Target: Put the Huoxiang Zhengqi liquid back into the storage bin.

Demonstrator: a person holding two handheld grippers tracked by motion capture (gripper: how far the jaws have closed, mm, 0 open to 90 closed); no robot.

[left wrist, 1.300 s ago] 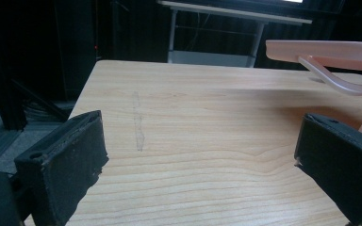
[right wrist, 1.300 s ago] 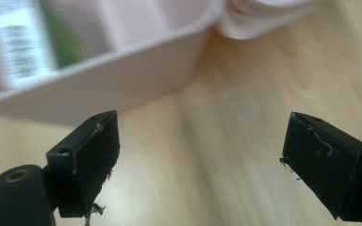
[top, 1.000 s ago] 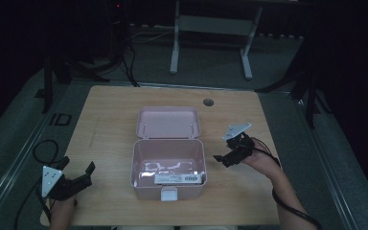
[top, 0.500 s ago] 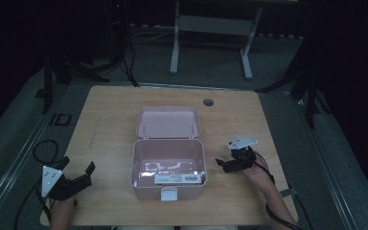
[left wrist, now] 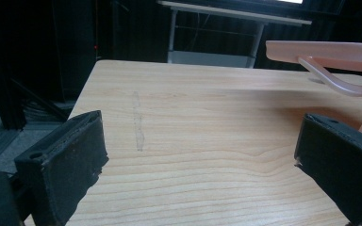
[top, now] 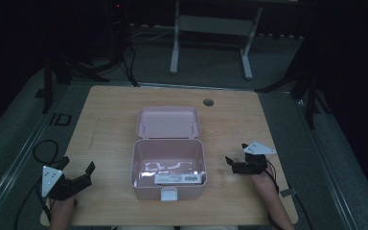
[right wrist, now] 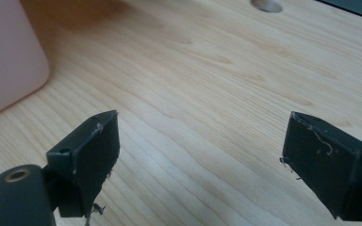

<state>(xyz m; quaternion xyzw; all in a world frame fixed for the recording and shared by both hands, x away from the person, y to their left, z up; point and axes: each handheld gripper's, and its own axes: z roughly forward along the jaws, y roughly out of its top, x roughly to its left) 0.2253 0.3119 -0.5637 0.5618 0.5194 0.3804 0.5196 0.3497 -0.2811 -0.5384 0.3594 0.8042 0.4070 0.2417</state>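
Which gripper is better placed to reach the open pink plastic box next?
Probably the right gripper: it sits open beside the pink plastic box, jaws pointing at its side wall. The left gripper, also open, rests farther off near the wooden table corner.

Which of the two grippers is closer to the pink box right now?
The right gripper: it sits just off the right wall of the pink box, while the left gripper rests farther away near the table's left front corner.

The high view is dim and grainy, the surroundings near black; the counter [top: 115, 120] is lit softly from above; both gripper views are brighter and warmer; the pink box [left wrist: 339, 56] casts a soft shadow on the wood; the near jaws are slightly blurred, the far edges soft.
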